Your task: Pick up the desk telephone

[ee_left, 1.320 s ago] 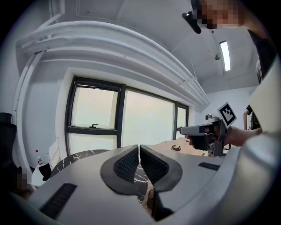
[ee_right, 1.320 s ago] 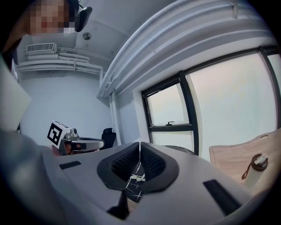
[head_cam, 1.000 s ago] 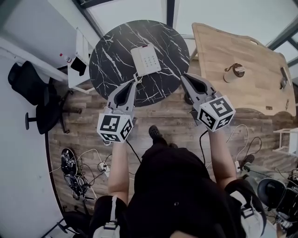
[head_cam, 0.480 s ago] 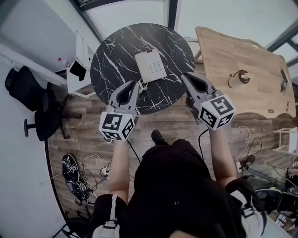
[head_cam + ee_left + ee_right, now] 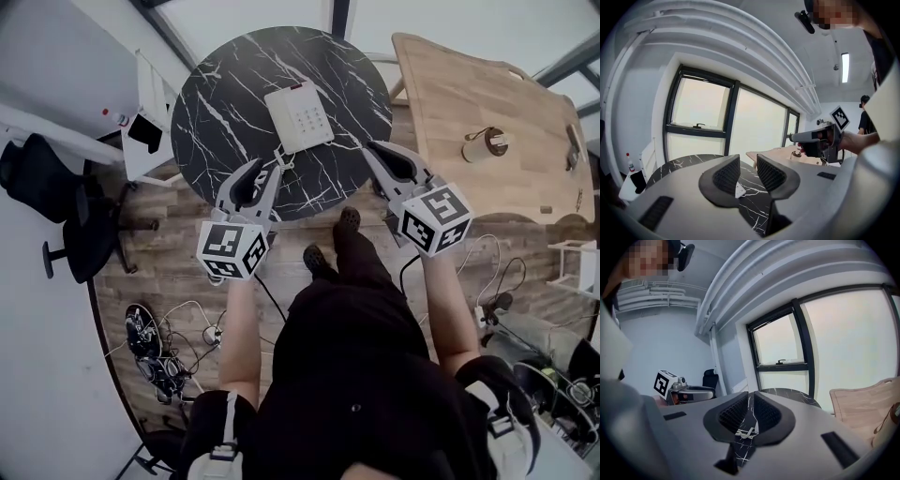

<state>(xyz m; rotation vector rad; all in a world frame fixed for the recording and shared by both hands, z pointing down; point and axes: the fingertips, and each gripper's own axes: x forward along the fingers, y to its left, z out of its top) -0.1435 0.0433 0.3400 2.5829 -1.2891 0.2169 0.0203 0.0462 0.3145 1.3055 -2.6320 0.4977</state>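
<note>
The white desk telephone (image 5: pixel 298 117) lies flat on the round black marble table (image 5: pixel 225 103), and its curled cord (image 5: pixel 281 161) trails toward the near rim. My left gripper (image 5: pixel 270 172) hovers over the table's near edge, just short of the cord. Its jaws have just been opening, and a small gap with nothing in it shows between the pads (image 5: pixel 727 174). Through that gap a white corner of the telephone (image 5: pixel 739 190) shows. My right gripper (image 5: pixel 367 150) is shut and empty at the table's right rim, apart from the phone. The left gripper view also catches the right gripper (image 5: pixel 820 140).
A light wooden table (image 5: pixel 487 84) stands to the right with a small round object (image 5: pixel 487 143) on it. A black office chair (image 5: pixel 56 216) and a white unit (image 5: pixel 145 103) are at the left. Cables (image 5: pixel 155 347) lie on the wood floor. The person's shoe (image 5: pixel 347 221) is near the table.
Both grippers have moved forward and lower toward the round table. The left jaws have parted slightly. One of the person's feet has stepped forward.
</note>
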